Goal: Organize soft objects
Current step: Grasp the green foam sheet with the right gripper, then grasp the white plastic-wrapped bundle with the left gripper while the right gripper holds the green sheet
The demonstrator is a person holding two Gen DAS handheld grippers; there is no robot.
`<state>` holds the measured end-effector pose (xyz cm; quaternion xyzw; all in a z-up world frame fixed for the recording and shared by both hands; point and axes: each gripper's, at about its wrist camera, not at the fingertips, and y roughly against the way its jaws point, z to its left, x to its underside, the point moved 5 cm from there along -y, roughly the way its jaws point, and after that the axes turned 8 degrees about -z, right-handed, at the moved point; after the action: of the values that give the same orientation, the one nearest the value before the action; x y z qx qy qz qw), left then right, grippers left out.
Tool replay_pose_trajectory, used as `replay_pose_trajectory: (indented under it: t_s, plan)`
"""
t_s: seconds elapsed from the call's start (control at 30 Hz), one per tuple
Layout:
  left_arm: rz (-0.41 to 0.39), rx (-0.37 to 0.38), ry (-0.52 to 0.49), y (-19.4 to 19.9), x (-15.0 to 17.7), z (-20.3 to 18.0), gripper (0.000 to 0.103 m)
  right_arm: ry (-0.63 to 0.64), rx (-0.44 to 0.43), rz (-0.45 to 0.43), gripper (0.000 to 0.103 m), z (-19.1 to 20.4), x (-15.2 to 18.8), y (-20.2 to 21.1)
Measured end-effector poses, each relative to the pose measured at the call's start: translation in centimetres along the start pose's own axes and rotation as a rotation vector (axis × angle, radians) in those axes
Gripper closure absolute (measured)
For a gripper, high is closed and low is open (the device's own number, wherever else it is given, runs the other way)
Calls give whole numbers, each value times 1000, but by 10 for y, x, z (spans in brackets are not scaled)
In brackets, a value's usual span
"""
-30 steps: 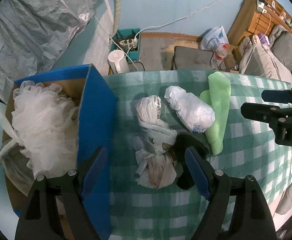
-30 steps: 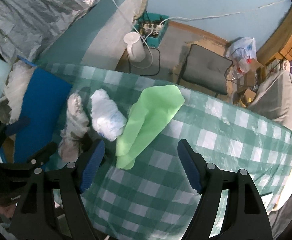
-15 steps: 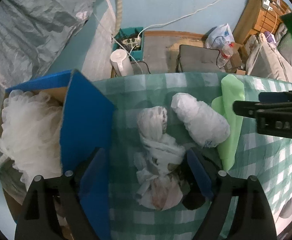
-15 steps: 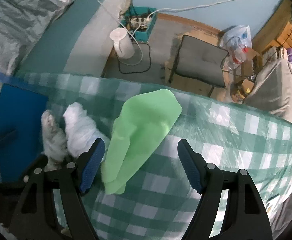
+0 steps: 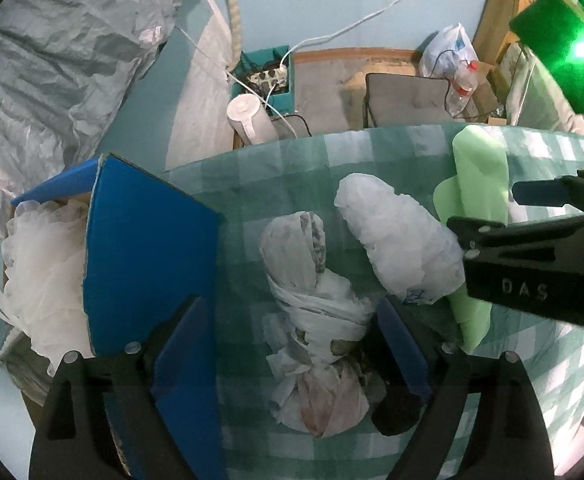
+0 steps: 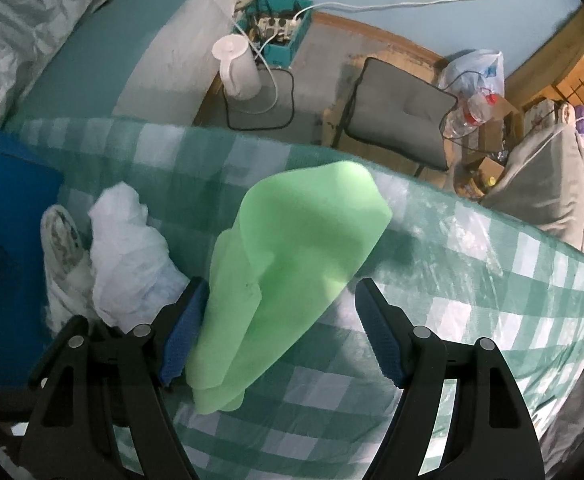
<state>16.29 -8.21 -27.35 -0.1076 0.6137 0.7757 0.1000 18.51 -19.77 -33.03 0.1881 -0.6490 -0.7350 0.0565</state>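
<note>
On the green checked tablecloth lie a knotted white plastic bundle, a white crumpled bag and a folded light green cloth. My left gripper is open, its jaws either side of the knotted bundle, not touching it. My right gripper is open around the near end of the green cloth, its left pad against the fold. The right gripper also shows in the left wrist view. The green cloth shows there too.
A blue cardboard box holding white mesh sponge stands at the table's left. A dark object lies beside the bundle. Beyond the far edge are a white kettle, a grey cushion and a power strip.
Both grippers moved forward and down. The left closed in on the knotted bundle; the right came over the green cloth, which now lies between its jaws. Both stayed open.
</note>
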Motion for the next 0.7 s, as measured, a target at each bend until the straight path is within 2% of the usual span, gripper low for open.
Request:
replay_pose_trajectory:
  t_s: [0.1,0.13,0.2,0.27,0.33,0.43,0.57,0.7]
  plan:
    - [1,21,5,3,1,-2,14,27,-3,20,30,4,6,-3]
    - [1,21,8,3,2,-1,14,52,12,11,36,6,7,-2]
    - [-1,12,3,3,4,-2,14,85,31,1,48,8,10,0]
    - [7,9,-6,3,5,-4,14,101,30,-12,72,9,11,3]
    - [18,36,12,7,6,-5,14,105,17,-13,88,7,14,5]
    - [11,40,34,9,6,-3,13,88,-3,-11,95,2,16,5]
    - [24,32,37,5,8,-3,13,70,-48,-8,97,-5,24,10]
    - [12,85,50,13,6,-9,13,58,-77,-15,97,-10,31,16]
